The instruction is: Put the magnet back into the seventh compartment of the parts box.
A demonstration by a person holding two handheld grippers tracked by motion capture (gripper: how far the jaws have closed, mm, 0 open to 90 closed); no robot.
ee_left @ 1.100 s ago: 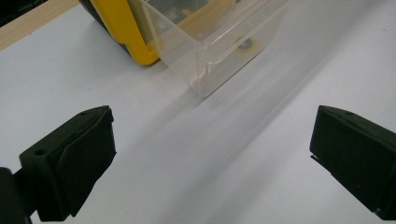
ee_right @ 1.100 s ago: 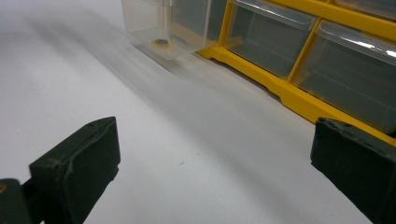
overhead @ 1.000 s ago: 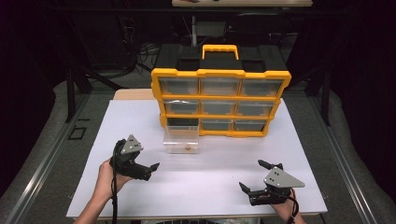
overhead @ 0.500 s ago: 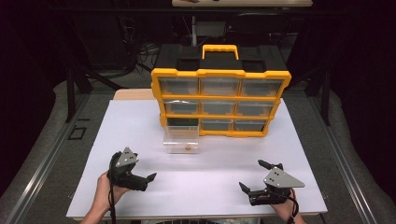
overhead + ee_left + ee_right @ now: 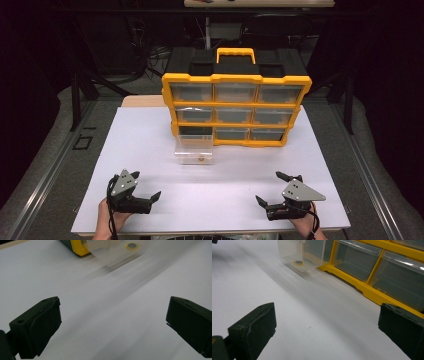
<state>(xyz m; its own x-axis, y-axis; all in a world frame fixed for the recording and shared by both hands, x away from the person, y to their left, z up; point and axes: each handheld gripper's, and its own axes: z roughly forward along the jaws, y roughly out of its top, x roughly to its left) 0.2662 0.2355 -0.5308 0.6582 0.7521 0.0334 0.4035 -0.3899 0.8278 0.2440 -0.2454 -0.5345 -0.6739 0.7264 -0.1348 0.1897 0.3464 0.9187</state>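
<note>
While both grippers rest low at the near edge of the counter [image 5: 150, 145], relation that matters: clear drawer ahead of both, well apart from either.

Clear drawer [image 5: 194, 150]: pulled out of the bottom-left slot of the yellow organizer [image 5: 235, 107], sitting on the counter just in front of it; small round piece [image 5: 131, 245] lying inside.
Long axis: running out from the organizer toward the near edge.
Left gripper [image 5: 148, 201]: jaws wide apart, holding nothing; drawer ahead and to its right.
Right gripper [image 5: 270, 189]: jaws wide apart, empty; drawer ahead and to its left, farther off.
Nearer hand: left, by judgement.
</note>
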